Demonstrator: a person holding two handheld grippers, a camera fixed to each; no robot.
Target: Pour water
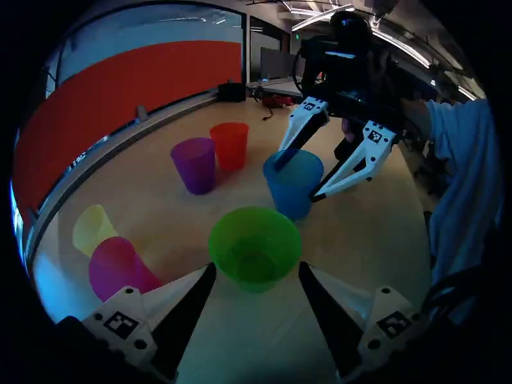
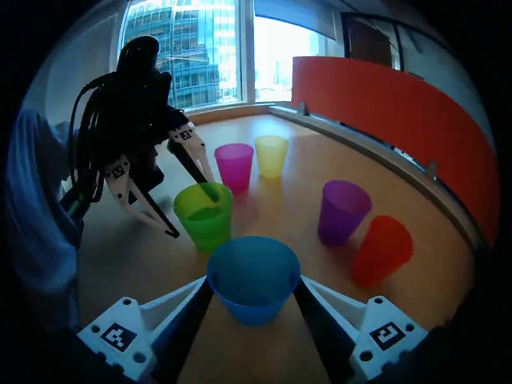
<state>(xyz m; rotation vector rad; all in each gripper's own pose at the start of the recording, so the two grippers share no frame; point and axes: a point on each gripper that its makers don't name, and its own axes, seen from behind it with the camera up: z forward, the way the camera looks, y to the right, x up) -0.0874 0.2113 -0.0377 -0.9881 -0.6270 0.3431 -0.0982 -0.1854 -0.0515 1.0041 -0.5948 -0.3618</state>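
While the left tongs (image 1: 256, 265) straddle the green cup (image 1: 255, 246) and the right tongs (image 2: 252, 278) the blue cup (image 2: 253, 272), both upright on the bench (image 1: 361, 237), spread wide though whether they press I cannot tell, a weak pinch could let tapered plastic slip mid-tilt and spill.

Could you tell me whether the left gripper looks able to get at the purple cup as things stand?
Probably not directly: the green cup sits between the left gripper's fingers, with the purple cup standing farther off beyond it. It would likely need to clear the green cup first.
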